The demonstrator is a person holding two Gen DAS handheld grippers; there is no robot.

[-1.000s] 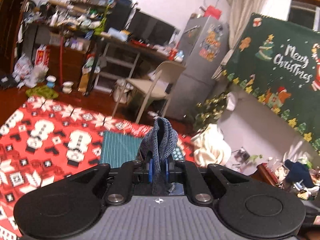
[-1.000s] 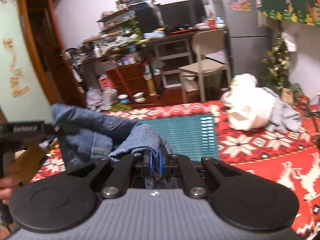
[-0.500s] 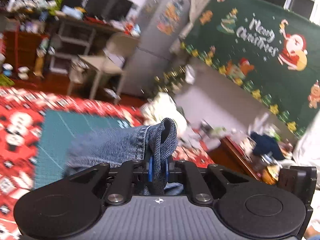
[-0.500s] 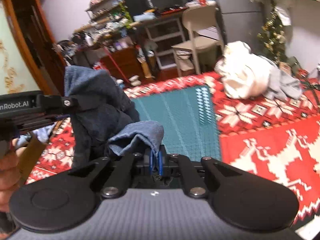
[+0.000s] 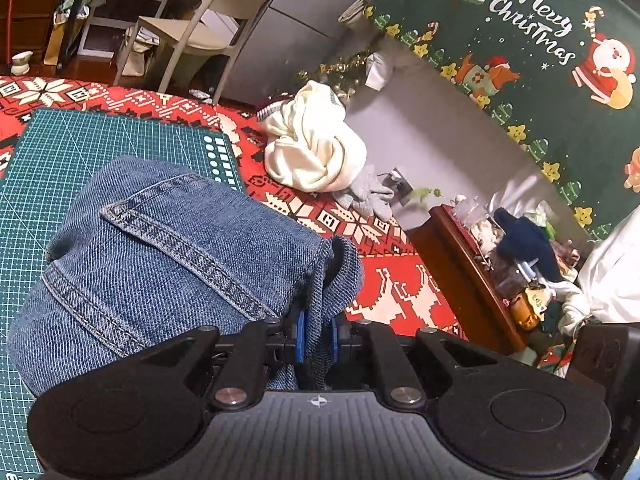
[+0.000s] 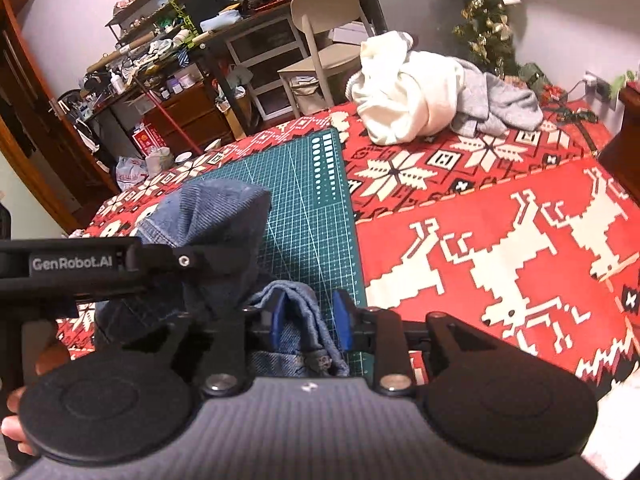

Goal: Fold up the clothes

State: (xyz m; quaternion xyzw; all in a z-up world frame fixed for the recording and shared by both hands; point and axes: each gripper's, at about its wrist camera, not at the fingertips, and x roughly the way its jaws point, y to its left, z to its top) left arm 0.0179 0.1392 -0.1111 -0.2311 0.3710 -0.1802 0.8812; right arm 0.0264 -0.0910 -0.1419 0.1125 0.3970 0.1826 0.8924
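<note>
Blue jeans [image 5: 168, 248] lie bunched on the green cutting mat [image 5: 80, 148]. My left gripper [image 5: 316, 340] is shut on a fold of their denim, which stands up between the blue pads. In the right wrist view my right gripper [image 6: 310, 320] hangs low over the mat [image 6: 312, 208] with its jaws opening. A lighter fold of the jeans [image 6: 300, 312] still sits between its pads, against the left one, with a gap on the right. The left gripper's black housing [image 6: 72, 264] crosses that view at the left, with denim [image 6: 224, 216] bunched around its tip.
A red Christmas-patterned blanket [image 6: 500, 240] covers the surface under the mat. A heap of white clothing [image 6: 404, 92] and a grey garment [image 6: 496, 108] lie at its far side. Behind stand a beige chair [image 5: 208, 28] and a cluttered desk; a wooden side table [image 5: 472, 272] is at the right.
Both grippers have come down toward the mat with the jeans, which now rest on it. The right gripper's pads have parted from the fold they pinched. The left view has swung right.
</note>
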